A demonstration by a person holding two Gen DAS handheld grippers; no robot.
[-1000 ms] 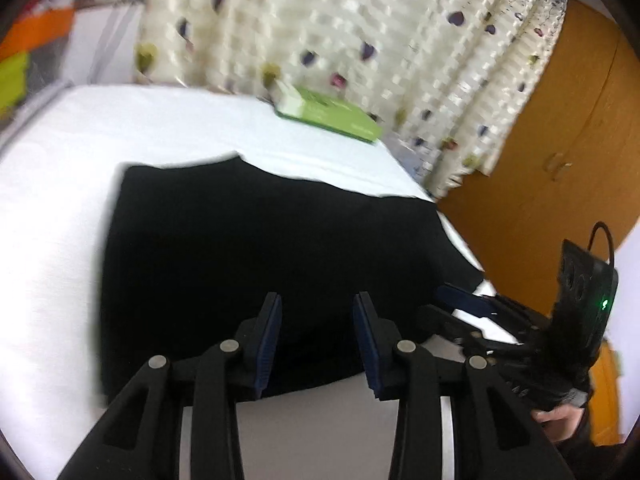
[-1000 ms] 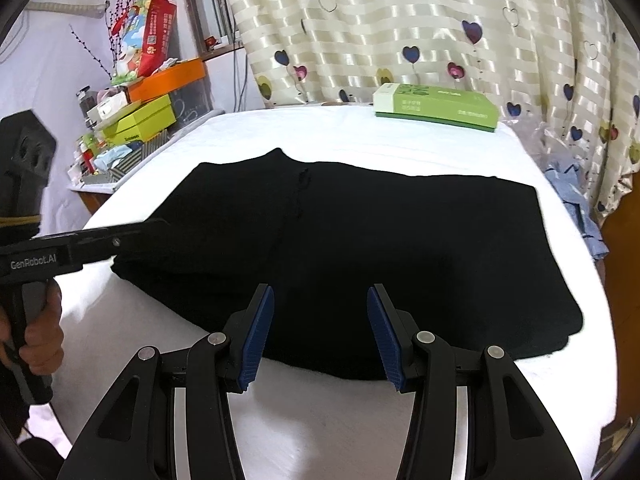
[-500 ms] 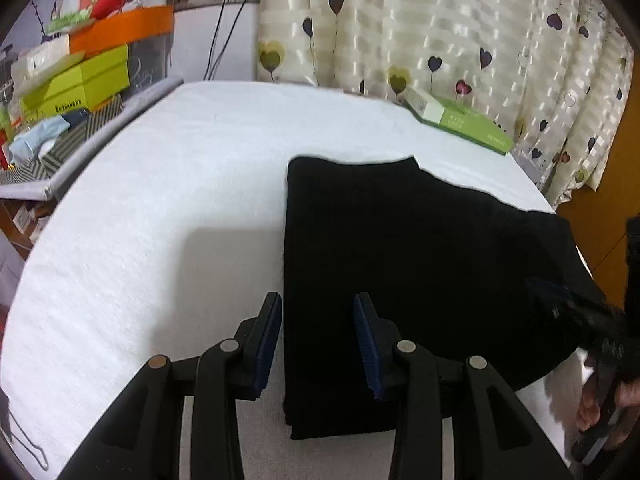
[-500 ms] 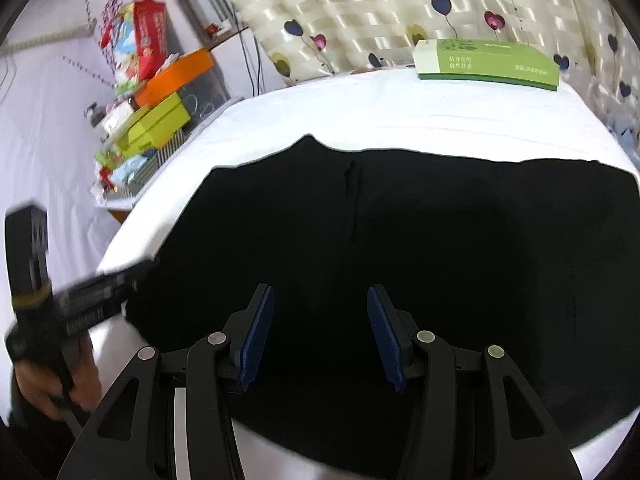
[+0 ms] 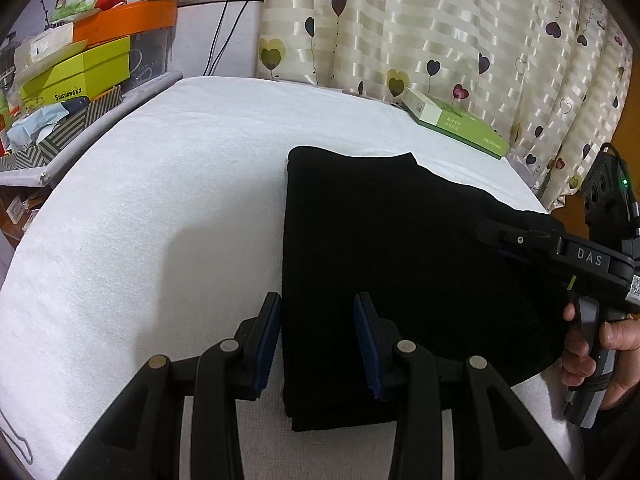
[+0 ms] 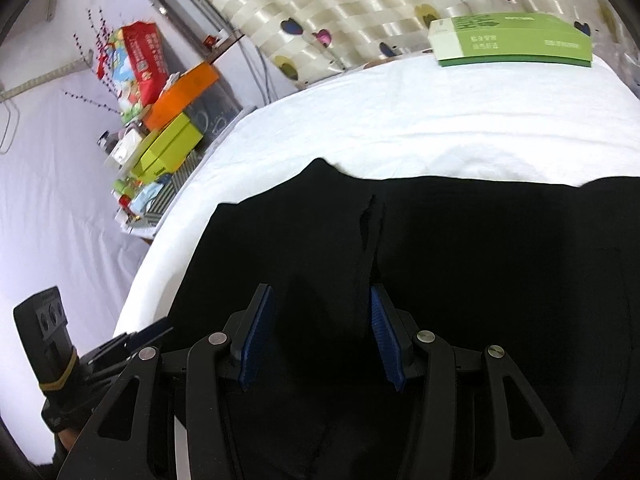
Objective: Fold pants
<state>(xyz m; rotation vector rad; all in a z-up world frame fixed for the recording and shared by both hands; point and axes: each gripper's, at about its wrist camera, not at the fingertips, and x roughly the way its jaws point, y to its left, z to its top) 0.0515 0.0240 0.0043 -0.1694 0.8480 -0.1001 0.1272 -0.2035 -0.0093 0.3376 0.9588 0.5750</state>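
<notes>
White bed (image 5: 160,200); yellow-green box (image 5: 76,76) reads "SWISHBNGNX"; right gripper (image 5: 496,236) marked "DAS".

The left wrist view is taken from low over the near edge of the white-covered table (image 5: 160,184), looking forward and slightly right along the left gripper (image 5: 318,340); the near left corner of the black pants (image 5: 392,264) is framed between its spread fingers; the right gripper (image 5: 500,236) is seen at the right edge. The right wrist view is set closer over the pants (image 6: 460,248), tilted, facing the far curtain (image 6: 360,4); the left gripper (image 6: 152,330) is caught at its lower left. Shared by both views are the pants, the table, the green box (image 5: 456,122) (image 6: 512,38) and the curtain (image 5: 440,28).
</notes>
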